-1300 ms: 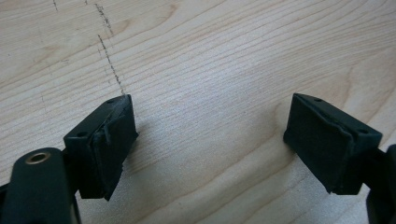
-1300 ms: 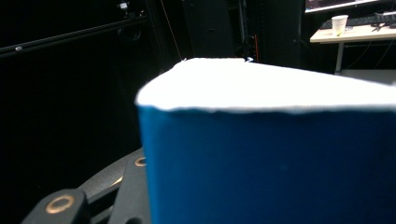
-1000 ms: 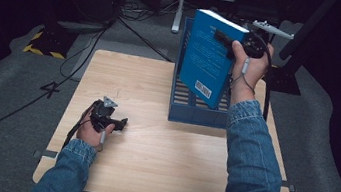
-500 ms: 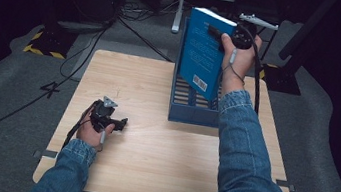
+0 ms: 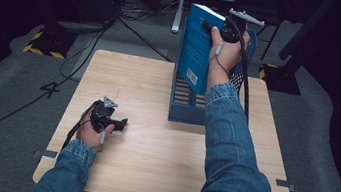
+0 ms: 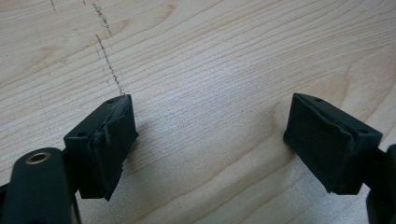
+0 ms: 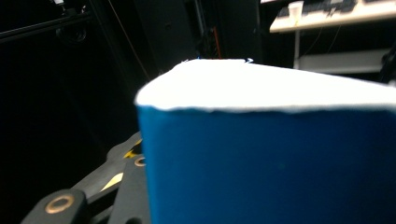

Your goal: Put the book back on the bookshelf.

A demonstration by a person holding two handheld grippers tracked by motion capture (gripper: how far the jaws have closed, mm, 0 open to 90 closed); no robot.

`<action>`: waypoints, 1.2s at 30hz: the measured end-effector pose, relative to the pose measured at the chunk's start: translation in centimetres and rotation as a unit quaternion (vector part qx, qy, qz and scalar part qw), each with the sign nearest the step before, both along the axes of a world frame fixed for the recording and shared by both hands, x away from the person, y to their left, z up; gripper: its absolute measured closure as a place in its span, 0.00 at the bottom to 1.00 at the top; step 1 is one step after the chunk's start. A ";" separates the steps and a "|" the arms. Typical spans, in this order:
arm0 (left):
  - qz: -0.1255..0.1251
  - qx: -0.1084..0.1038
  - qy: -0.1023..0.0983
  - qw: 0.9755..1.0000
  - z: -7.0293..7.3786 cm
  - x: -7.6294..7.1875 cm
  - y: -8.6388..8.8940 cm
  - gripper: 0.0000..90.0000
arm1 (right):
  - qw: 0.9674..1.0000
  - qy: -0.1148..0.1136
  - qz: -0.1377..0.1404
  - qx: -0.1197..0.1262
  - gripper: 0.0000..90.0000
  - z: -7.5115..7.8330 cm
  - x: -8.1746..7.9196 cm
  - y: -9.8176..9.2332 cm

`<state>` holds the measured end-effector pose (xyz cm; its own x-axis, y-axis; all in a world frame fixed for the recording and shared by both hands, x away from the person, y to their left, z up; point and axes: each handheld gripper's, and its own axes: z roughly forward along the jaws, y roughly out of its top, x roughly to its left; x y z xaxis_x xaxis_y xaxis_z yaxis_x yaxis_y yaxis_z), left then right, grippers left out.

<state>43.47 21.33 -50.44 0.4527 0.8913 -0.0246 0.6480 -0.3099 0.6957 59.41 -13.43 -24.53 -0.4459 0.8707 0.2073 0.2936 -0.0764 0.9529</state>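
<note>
Wooden table [image 5: 147, 173], seen from the person's side. Toward its far right stands a blue slotted rack [image 5: 183, 109], its ribbed floor facing the viewer and a mesh wall at the right. A blue book [image 5: 196, 49] stands upright in the rack, back cover with barcode turned toward the table's left, white page edges uppermost; whether its foot rests fully in a slot cannot be told. The right tongs [image 5: 218, 29] pinch the book near its top corner, pressed against the cover. The left tongs [image 5: 115, 123] lie low over bare wood at the near left, spread and holding nothing; in the left gripper view both pads [image 6: 112, 149] hang just above the grain. To do this step well, the book is best kept vertical and lined up between two ribs, lowered until it seats, and only then released; letting go early risks it tipping against the mesh.
</note>
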 end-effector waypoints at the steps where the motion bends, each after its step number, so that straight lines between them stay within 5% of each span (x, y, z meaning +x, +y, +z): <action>1: 0.000 0.000 0.000 1.000 0.0 0.0 0.0 0.18 | 1.000 -0.006 -0.003 -0.004 0.68 -0.1 0.0 0.2; 11: 0.000 -0.001 0.000 1.000 0.0 0.0 0.0 0.18 | 0.999 -0.013 -0.022 -0.024 0.68 -1.1 0.9 2.1; 26: 0.000 0.001 0.000 1.000 0.0 0.0 0.0 0.18 | 0.999 -0.026 -0.036 -0.017 0.67 -3.2 0.7 3.2; 36: -0.001 0.001 0.001 1.000 0.0 0.0 0.0 0.18 | 0.997 -0.044 -0.048 -0.051 0.67 -4.1 0.2 4.6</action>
